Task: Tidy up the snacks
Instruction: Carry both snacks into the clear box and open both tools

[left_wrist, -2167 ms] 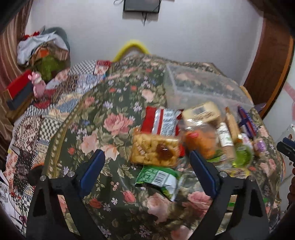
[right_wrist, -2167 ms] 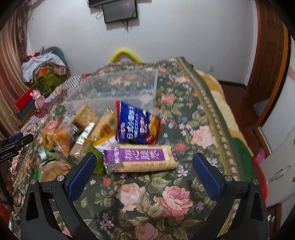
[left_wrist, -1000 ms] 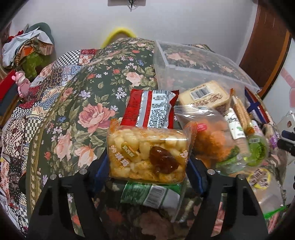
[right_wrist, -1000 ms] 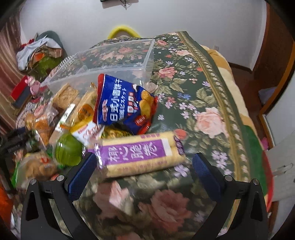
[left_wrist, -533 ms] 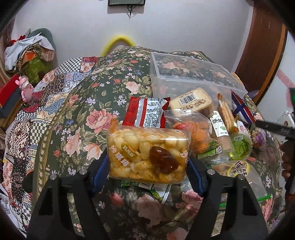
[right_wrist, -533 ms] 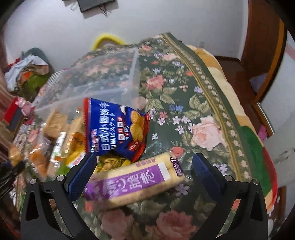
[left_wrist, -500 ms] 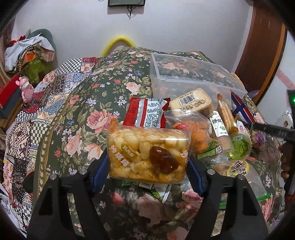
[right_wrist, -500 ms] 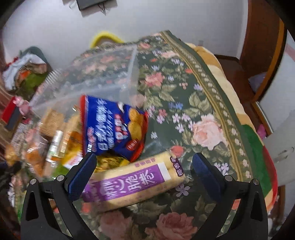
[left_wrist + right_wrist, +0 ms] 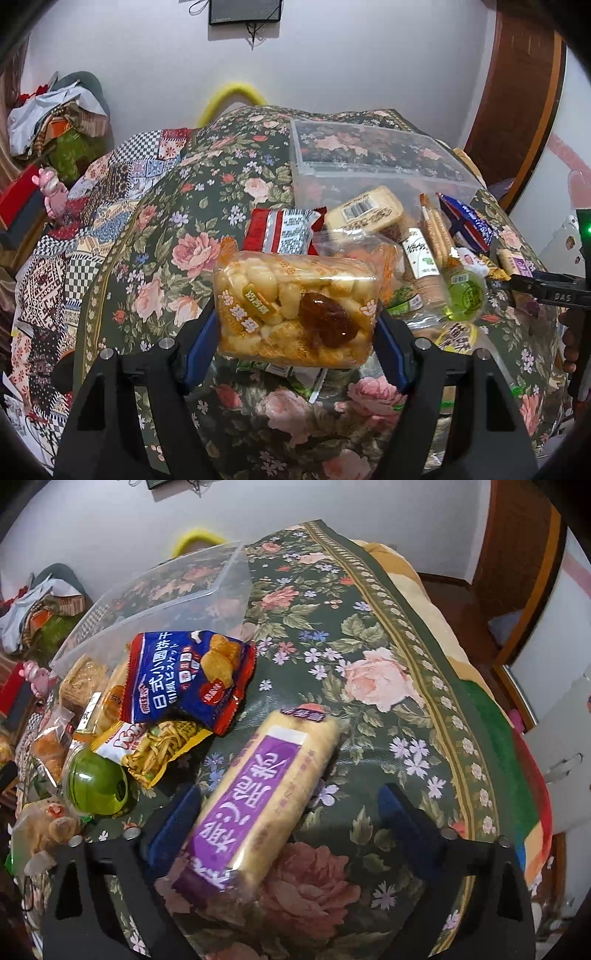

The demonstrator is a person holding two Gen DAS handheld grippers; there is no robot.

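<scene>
L claw (image 9: 297, 328) clamps puffed-rice pack (image 9: 295, 306); R claw (image 9: 290, 814) wide open w/ purple pack (image 9: 258, 801) between.

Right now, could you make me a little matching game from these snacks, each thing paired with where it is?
Things:
1. puffed rice cake pack
2. purple-label biscuit roll
3. clear plastic box
4. blue cracker bag

Places:
A. lying between open fingers
B. behind the snack pile, nothing in it
C. clamped between two fingers
D. atop a yellow noodle-snack bag

Pairs: 1-C, 2-A, 3-B, 4-D

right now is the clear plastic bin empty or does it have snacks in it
Empty. Through the clear plastic bin only the floral cover shows; the snacks lie outside it, and the left claw holds the puffed snack pack.
</scene>
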